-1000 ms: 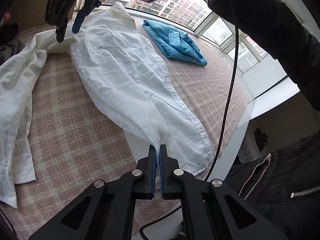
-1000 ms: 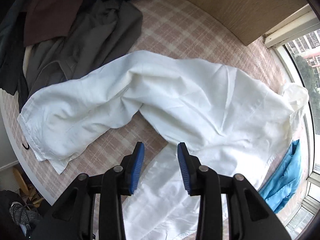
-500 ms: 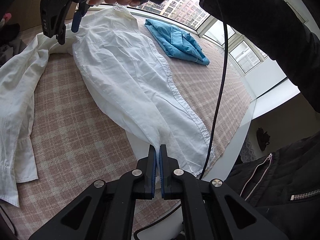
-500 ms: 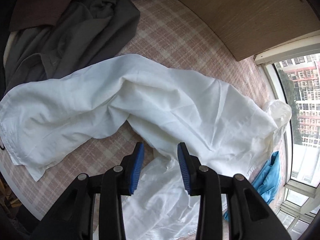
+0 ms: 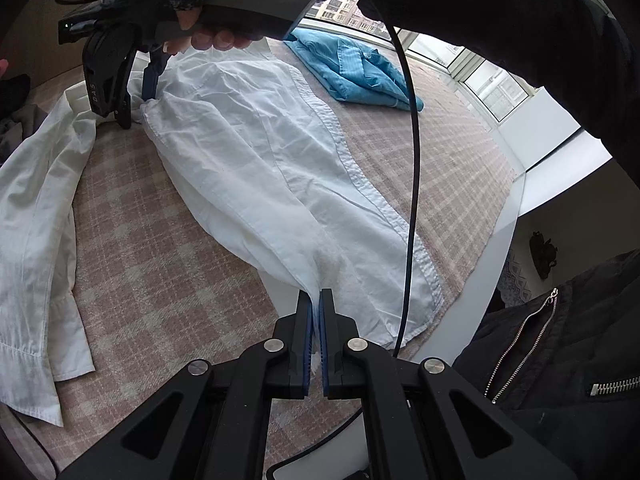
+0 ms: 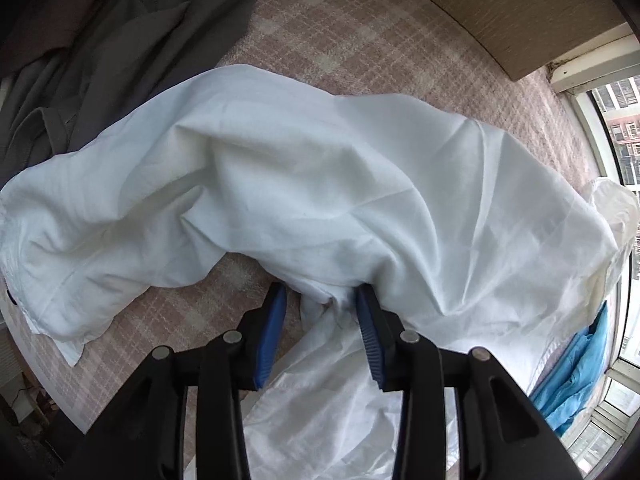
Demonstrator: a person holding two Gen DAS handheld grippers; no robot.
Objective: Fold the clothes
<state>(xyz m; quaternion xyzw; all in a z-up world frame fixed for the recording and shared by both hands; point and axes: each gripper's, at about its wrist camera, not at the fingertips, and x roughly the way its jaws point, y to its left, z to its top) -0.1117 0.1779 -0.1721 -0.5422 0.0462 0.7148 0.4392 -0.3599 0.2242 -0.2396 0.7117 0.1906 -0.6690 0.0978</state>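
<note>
Item: white shirt, lying lengthwise on the checked bed, one sleeve trailing off to the side.

Left gripper: clamped tight on the hem at the near edge of the bed; you hold that end taut.

Right gripper: part open, straddling bunched cloth at the shoulder, apparently not yet pinching.

Handling note: close squarely on the shoulder seam, taking both layers, before you lift.

Also present: blue garment, grey clothes.

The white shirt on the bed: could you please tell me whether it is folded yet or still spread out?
Spread out. The white shirt lies lengthwise on the checked bedcover, one sleeve trailing loose.
</note>
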